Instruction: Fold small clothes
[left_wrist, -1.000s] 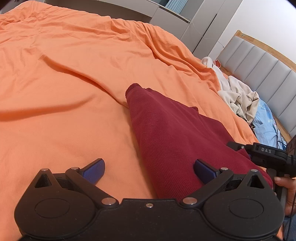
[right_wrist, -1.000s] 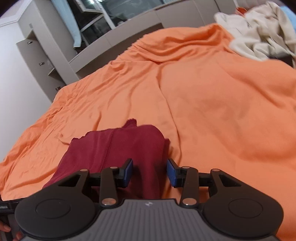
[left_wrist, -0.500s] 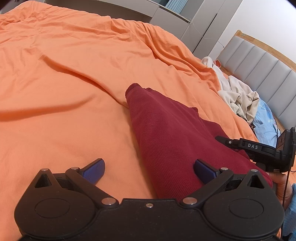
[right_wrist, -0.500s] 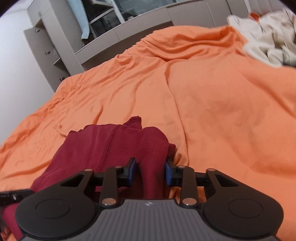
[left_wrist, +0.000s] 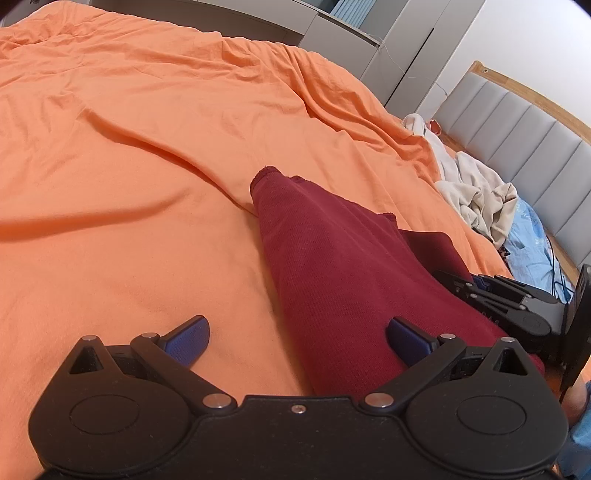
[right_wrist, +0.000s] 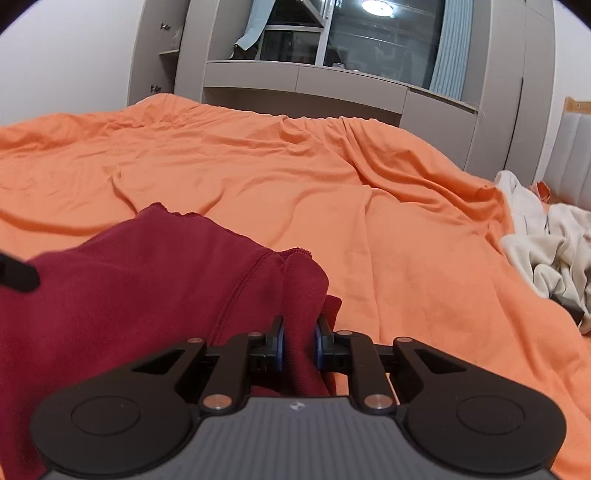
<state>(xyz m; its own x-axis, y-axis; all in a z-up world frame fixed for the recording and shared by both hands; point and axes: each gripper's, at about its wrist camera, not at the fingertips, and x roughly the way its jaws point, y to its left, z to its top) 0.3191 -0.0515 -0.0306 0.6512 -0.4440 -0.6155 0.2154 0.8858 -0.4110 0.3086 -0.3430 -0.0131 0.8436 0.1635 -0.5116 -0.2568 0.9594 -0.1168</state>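
- A dark red knitted garment (left_wrist: 343, 273) is spread lengthwise on the wrinkled orange bedsheet (left_wrist: 129, 155), one narrow end pointing away from the left wrist camera.
- The left gripper (left_wrist: 297, 338) is held wide apart, one blue-padded finger (left_wrist: 186, 338) over the sheet and the other over the garment's edge; nothing is pinched.
- The right gripper (right_wrist: 298, 343) is clamped narrowly on a bunched fold of the red fabric (right_wrist: 147, 280).
- A heap of cream-coloured clothes (right_wrist: 546, 251) is seen near the grey padded headboard (left_wrist: 517, 136), well apart from the garment.
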